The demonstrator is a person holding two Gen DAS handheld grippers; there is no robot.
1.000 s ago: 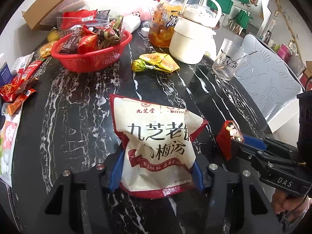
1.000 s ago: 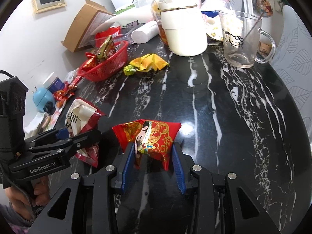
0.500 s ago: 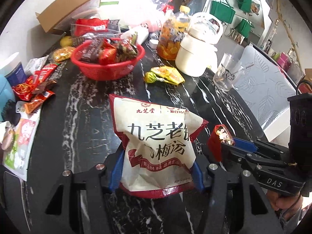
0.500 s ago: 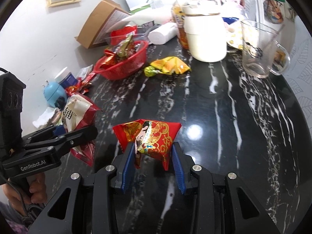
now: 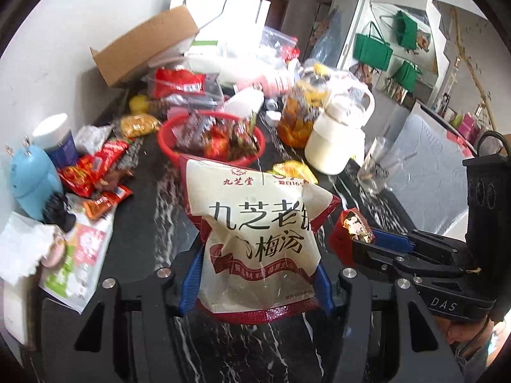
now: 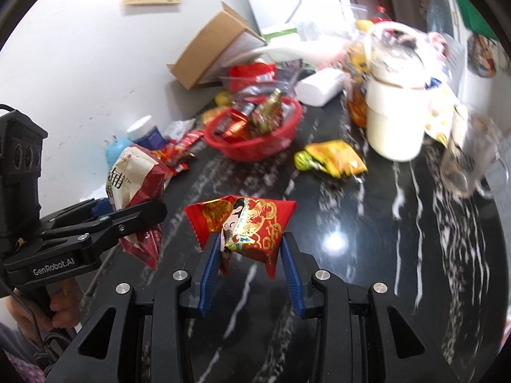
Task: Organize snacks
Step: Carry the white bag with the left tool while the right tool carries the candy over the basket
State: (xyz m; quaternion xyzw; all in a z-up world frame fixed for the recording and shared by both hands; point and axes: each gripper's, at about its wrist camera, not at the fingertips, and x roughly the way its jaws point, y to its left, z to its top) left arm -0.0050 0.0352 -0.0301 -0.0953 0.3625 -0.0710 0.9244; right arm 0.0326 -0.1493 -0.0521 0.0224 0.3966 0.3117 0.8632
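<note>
My left gripper is shut on a large white snack bag with a red border, held above the black marble table. In the right wrist view my right gripper is shut on a small red and gold snack packet, also lifted off the table. Each gripper shows in the other's view: the right one with its packet at the right, the left one with its bag at the left. A red basket holding several snacks stands further back, between the two.
A yellow packet lies in front of the basket. A white kettle, a glass mug and a bottle stand at the right. Loose red packets, a blue toy and a cardboard box crowd the left and back.
Both grippers have risen with their snacks and tilted up, so the basket and the clutter behind it sit lower and nearer the middle of each view.
</note>
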